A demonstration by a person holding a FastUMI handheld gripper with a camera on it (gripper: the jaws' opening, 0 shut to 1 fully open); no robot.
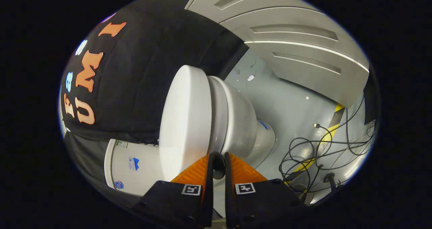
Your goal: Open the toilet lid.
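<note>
The white toilet stands just ahead of my fingers, seen turned on its side. Its lid [184,121] lies flat down on the seat, over the bowl [239,121]. The tank [131,164] sits behind the lid, against the black cloth wall. My gripper [218,156] is right at the lid's side rim, where lid and bowl meet. Its fingers [197,171] are drawn close together, with only a narrow dark slit between them. I see nothing clearly held between them.
The grey floor [287,107] lies beyond the bowl. A tangle of black cables [314,151] and yellow tape lie on it beside the toilet base. A grey panelled door [297,50] stands further off.
</note>
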